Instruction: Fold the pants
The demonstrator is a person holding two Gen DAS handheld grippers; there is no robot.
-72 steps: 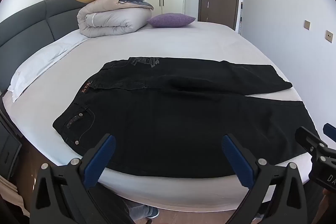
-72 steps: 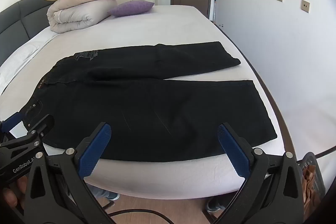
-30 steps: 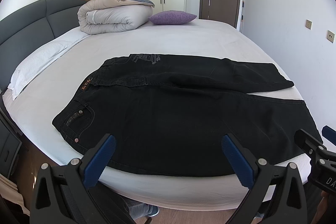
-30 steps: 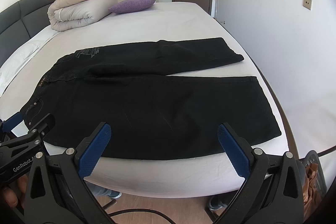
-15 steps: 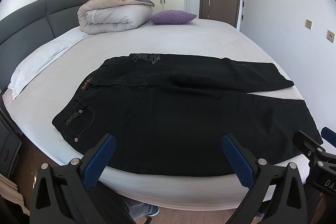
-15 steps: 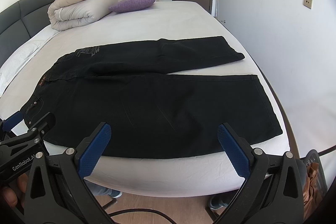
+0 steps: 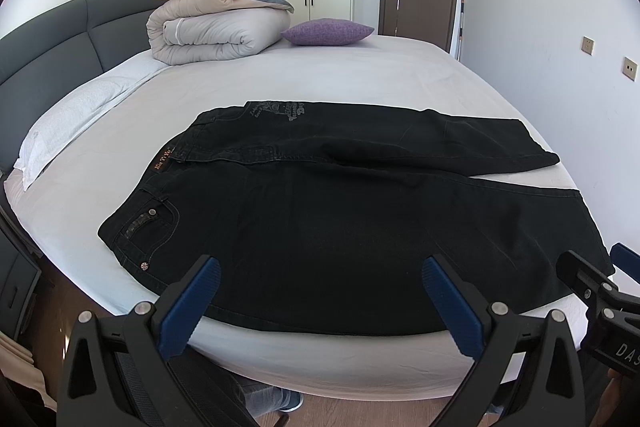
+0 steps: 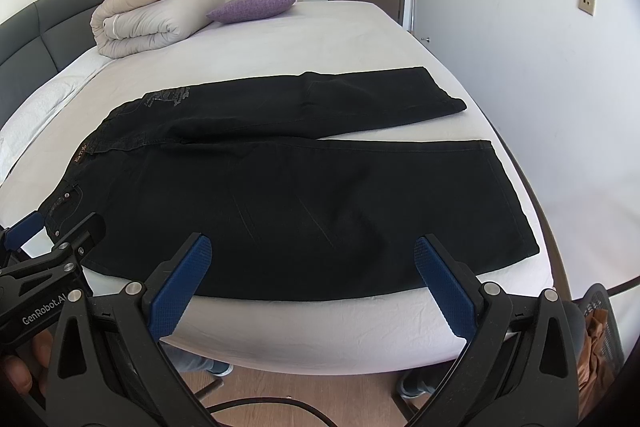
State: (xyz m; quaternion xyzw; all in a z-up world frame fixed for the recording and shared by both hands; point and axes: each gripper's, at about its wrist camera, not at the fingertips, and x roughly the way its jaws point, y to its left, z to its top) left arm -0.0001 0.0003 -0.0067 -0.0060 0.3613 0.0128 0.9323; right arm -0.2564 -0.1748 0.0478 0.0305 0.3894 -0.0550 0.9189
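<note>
Black pants lie flat on the white bed, waist to the left, both legs spread to the right; they also show in the right wrist view. My left gripper is open and empty, held just off the bed's near edge over the seat area. My right gripper is open and empty, held off the near edge before the near leg. Each gripper shows at the edge of the other's view.
A rolled duvet with a yellow pillow and a purple cushion sit at the bed's far end. A grey headboard runs along the left. A wall is close on the right. A cable lies on the floor.
Both grippers have risen and eased back slightly, so the pants sit a little farther in view. The pants have not moved. Both stay open.
</note>
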